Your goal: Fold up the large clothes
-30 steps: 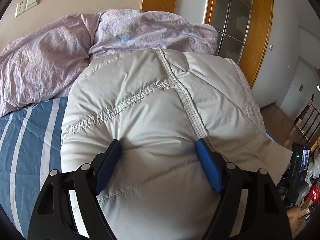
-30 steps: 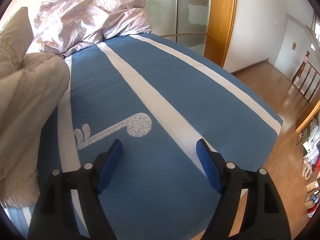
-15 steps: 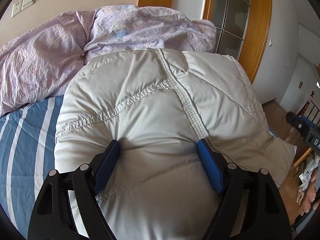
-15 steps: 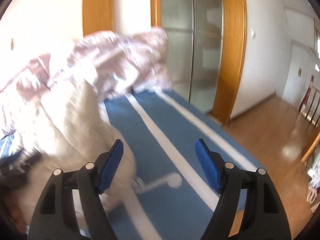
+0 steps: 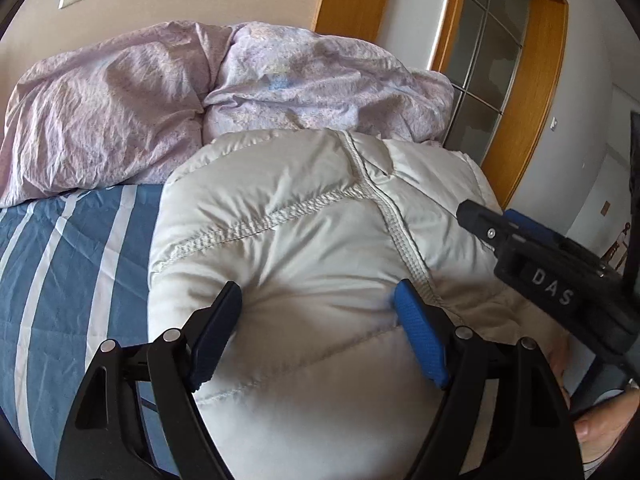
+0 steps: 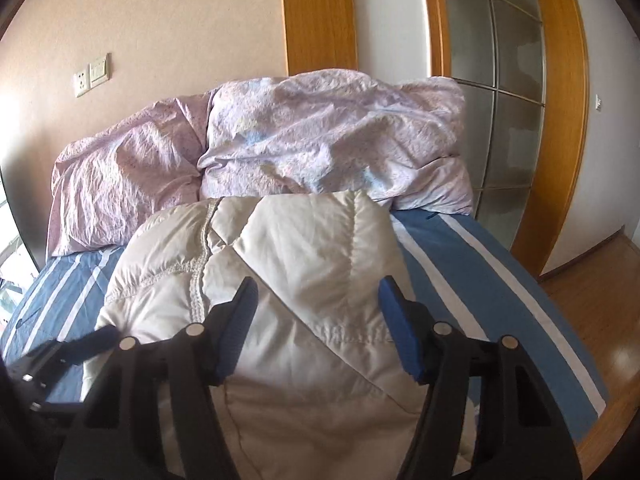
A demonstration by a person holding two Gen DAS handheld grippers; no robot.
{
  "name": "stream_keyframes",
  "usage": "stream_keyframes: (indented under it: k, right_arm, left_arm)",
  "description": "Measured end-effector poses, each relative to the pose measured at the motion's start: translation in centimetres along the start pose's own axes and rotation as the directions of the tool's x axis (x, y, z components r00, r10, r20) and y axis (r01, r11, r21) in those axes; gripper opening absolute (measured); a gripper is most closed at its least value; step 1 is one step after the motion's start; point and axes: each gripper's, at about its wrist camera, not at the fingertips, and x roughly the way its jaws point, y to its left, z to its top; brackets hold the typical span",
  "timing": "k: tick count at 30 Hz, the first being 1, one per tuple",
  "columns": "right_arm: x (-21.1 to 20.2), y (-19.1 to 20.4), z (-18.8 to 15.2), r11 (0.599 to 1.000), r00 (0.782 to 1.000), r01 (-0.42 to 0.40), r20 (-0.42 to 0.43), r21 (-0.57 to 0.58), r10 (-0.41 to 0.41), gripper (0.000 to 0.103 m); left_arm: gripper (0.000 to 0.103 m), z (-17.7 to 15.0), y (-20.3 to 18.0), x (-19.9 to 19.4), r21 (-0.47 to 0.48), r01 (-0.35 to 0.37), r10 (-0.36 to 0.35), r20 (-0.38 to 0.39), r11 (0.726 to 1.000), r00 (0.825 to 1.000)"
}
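A puffy off-white quilted jacket (image 5: 320,248) lies folded in a thick bundle on the blue striped bed; it also shows in the right wrist view (image 6: 304,280). My left gripper (image 5: 320,304) is open, its blue pads resting against the top of the bundle. My right gripper (image 6: 318,292) is open and empty, just over the jacket's near right part. The right gripper also shows at the right edge of the left wrist view (image 5: 552,280), and the left gripper at the lower left of the right wrist view (image 6: 60,356).
A crumpled lilac duvet (image 5: 168,92) is piled at the head of the bed against the wall. The blue sheet with white stripes (image 6: 492,280) is bare to the right of the jacket. A wooden door frame (image 6: 560,120) and floor (image 6: 592,280) lie beyond the bed's right edge.
My right gripper swung left from over the bare sheet to over the jacket and entered the left wrist view. My left gripper stayed on the jacket, pulling back slightly.
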Motion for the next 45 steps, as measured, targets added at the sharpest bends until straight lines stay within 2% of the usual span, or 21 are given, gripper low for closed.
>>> stream_keyframes:
  k: [5, 11, 25, 39, 45]
  right_arm:
    - [0.9, 1.2, -0.2, 0.998, 1.000, 0.020, -0.011, -0.054, -0.021, 0.063]
    - [3.2, 1.3, -1.2, 0.995, 0.997, 0.038, -0.060, -0.092, -0.044, 0.063]
    - [8.0, -0.6, -2.8, 0.998, 0.987, -0.053, -0.153, -0.017, 0.050, 0.071]
    - [10.1, -1.3, -4.1, 0.994, 0.979, -0.110, -0.168, 0.031, 0.113, 0.075]
    - [10.8, -1.2, -4.6, 0.994, 0.979, -0.106, -0.174, 0.029, 0.109, 0.077]
  left_arm:
    - [0.079, 0.8, 2.2, 0.0, -0.062, -0.059, 0.059, 0.001, 0.996, 0.998]
    - [0.085, 0.3, 2.3, 1.1, -0.044, -0.101, 0.101, -0.008, 0.994, 0.995]
    - [0.095, -0.4, 1.9, 3.4, -0.033, -0.131, 0.131, -0.016, 0.991, 0.991]
    - [0.100, -0.8, 1.9, 4.2, -0.029, -0.133, 0.133, -0.004, 0.991, 0.991]
    - [0.101, -1.1, 2.2, 5.0, -0.028, -0.140, 0.140, 0.004, 0.990, 0.990]
